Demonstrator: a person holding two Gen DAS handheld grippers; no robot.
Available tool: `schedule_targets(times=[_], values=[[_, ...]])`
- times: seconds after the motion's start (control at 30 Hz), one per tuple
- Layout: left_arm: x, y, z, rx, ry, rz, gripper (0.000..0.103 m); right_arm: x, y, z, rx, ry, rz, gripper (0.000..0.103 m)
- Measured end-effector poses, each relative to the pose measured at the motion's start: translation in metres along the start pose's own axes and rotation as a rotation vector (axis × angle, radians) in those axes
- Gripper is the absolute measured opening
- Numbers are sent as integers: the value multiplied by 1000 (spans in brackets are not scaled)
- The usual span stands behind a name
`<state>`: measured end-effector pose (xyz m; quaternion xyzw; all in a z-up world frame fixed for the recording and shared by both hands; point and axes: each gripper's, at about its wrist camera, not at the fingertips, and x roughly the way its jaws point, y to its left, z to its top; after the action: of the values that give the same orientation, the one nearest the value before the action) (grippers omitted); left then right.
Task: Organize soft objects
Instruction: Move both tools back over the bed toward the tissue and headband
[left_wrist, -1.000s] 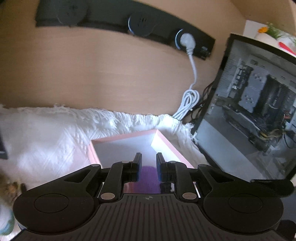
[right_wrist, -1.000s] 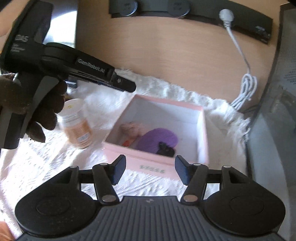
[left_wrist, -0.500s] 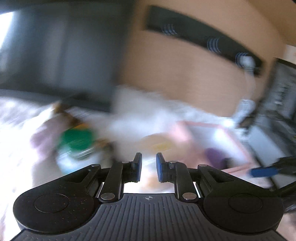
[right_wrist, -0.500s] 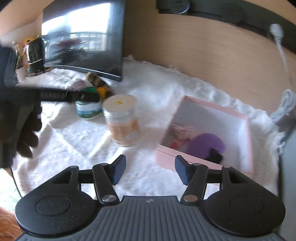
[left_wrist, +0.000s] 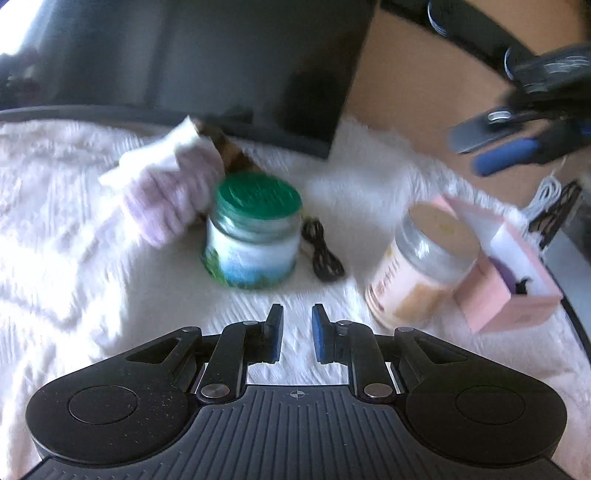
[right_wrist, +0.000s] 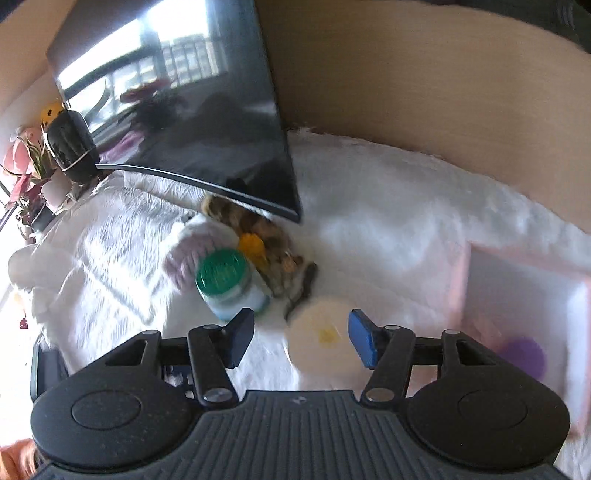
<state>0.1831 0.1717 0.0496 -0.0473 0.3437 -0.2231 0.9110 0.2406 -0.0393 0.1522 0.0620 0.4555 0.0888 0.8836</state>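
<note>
Pink cardboard box, earlier beneath the nearly closed, empty left gripper, was left behind; a lilac-and-white plush toy was faced. Right gripper was held wide open, empty.

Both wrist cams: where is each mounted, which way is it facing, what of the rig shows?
Left wrist: on left gripper, looking forward over the white fluffy blanket; own near-closed fingers, plus right gripper's tips top right.
Right wrist: on right gripper, angled down; open fingers flank the white-lidded plastic jar.
Shared: green-lidded glass jar, pink cardboard box, dark monitor.
</note>
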Motion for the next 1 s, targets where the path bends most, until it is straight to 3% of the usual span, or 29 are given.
schedule_targets(times=[0.1,0.23,0.4,0.53,0.63,0.8,0.9,0.93,1.0], values=[[-19,26,17,-54,-79,29,18,21,18,21,-49,1,-57,57],[-33,78,58,-209,-148,6,18,34,36,24,-115,-12,-48,57],[-1,148,88,-576,-45,-52,18,47,46,21,-156,8,-51,57],[21,177,89,-727,6,-14,18,51,48,13,-130,15,-15,57],[12,179,89,-696,-39,11,18,47,65,3,-216,-44,13,57],[-11,166,84,-512,-67,56,18,60,130,-7,-525,-189,-40,57],[-29,169,72,-461,-90,75,18,91,157,5,-541,-201,-37,56],[-34,174,68,-466,-86,65,18,103,163,10,-535,-201,-36,53],[-44,185,55,-485,-73,47,18,126,172,18,-520,-196,-43,31]])
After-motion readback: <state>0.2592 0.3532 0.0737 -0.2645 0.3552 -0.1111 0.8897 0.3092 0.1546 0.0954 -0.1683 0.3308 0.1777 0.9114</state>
